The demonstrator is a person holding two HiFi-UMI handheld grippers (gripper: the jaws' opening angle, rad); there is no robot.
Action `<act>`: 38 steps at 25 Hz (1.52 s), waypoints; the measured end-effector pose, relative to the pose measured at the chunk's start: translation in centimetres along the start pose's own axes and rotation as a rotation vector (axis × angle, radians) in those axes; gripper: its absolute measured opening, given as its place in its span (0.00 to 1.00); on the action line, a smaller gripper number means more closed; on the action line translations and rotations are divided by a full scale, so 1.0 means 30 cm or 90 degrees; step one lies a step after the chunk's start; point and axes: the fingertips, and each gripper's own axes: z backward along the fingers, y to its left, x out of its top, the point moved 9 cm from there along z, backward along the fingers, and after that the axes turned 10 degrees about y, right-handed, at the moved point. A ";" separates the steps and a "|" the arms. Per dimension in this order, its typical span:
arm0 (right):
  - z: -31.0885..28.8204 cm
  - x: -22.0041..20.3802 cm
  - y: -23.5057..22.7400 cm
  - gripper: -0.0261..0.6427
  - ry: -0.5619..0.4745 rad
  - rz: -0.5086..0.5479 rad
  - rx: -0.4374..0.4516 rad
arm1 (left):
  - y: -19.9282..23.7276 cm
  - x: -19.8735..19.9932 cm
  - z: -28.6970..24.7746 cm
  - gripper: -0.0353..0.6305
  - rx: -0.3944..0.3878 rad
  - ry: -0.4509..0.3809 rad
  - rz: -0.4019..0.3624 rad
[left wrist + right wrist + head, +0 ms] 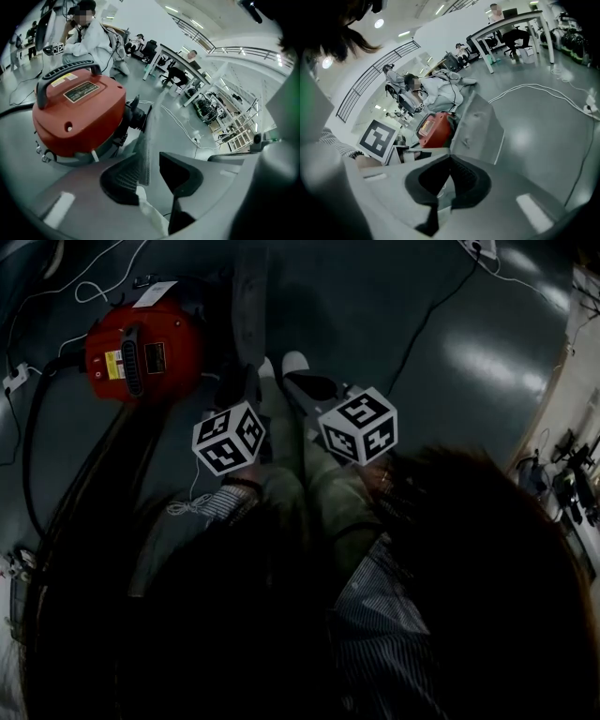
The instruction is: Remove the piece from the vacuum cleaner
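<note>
The red vacuum cleaner point(141, 352) stands on the dark floor at the upper left, with a black handle point(65, 75) on top. A long flat grey piece point(249, 306) rises just right of it. In the left gripper view this grey piece point(149, 136) runs edge-on between the jaws of my left gripper point(151, 161). It lies against the left pad point(123, 178), the right pad point(180, 173) stands off it, and the gripper is open. My right gripper point(450, 159) is shut on the near edge of the grey piece point(480, 124). Both marker cubes point(230, 437) point(359, 426) sit side by side.
A black hose point(33, 456) curves along the floor left of the vacuum, among white cables and a power strip point(14, 379). The person's legs and shoes point(292, 364) are under the grippers. Other people point(91, 40), desks point(185, 63) and chairs stand farther off.
</note>
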 end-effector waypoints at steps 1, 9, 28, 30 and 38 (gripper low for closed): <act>-0.003 -0.003 -0.006 0.04 0.003 -0.001 0.000 | 0.002 0.000 -0.011 0.26 0.007 0.004 -0.004; -0.003 -0.010 -0.008 0.04 0.014 0.000 0.005 | -0.004 0.007 -0.094 0.32 -0.006 0.063 -0.018; 0.154 0.027 0.017 0.04 -0.003 0.007 -0.013 | -0.155 0.063 -0.028 0.10 -0.097 0.082 -0.086; 0.189 0.032 0.019 0.04 -0.010 0.005 -0.019 | -0.192 0.065 -0.014 0.09 -0.106 0.088 -0.095; 0.327 0.050 0.059 0.04 -0.033 -0.001 -0.032 | -0.288 0.059 0.094 0.09 -0.133 0.098 -0.095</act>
